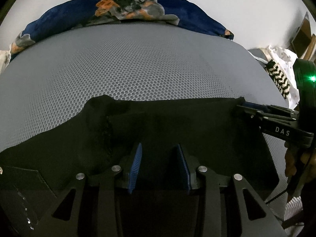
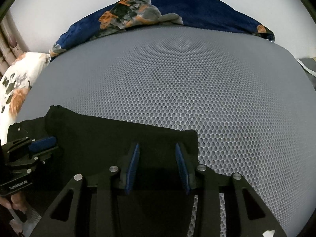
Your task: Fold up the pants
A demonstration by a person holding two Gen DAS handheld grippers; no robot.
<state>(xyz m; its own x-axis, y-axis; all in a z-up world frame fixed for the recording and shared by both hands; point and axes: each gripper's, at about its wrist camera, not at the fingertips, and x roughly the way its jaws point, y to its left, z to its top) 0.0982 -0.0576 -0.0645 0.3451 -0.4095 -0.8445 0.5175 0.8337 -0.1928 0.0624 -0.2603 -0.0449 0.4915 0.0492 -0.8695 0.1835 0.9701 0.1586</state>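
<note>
Right under both tools lie the black pants (image 1: 158,122), spread flat on the grey mesh bed (image 1: 138,63). Their long axis runs side to side across both views, with the far edge a fairly straight line and bare mesh beyond it.

The left tool (image 1: 159,165) points steeply down at the cloth, its blue pads (image 1: 136,165) parted, nothing pinched between them that I can see — released, hanging over the middle stretch, where a rumpled seam (image 1: 107,134) rises just off to its left. In this view the right tool (image 1: 248,108) comes in from the side, tips at the far right corner of the fabric.

Over to the right wrist view: the right tool (image 2: 158,165) also stands parted and angled down, near the pants' right end (image 2: 189,138), with cloth beneath and mesh showing just beyond the corner. The left tool (image 2: 42,144) sits further along the garment.

So each hand has its own end, and the right is nearer the corner. My read: the next pinch goes straight down onto that far edge.

Beyond, a dark blue blanket (image 1: 177,9) is bunched against the wall.
</note>
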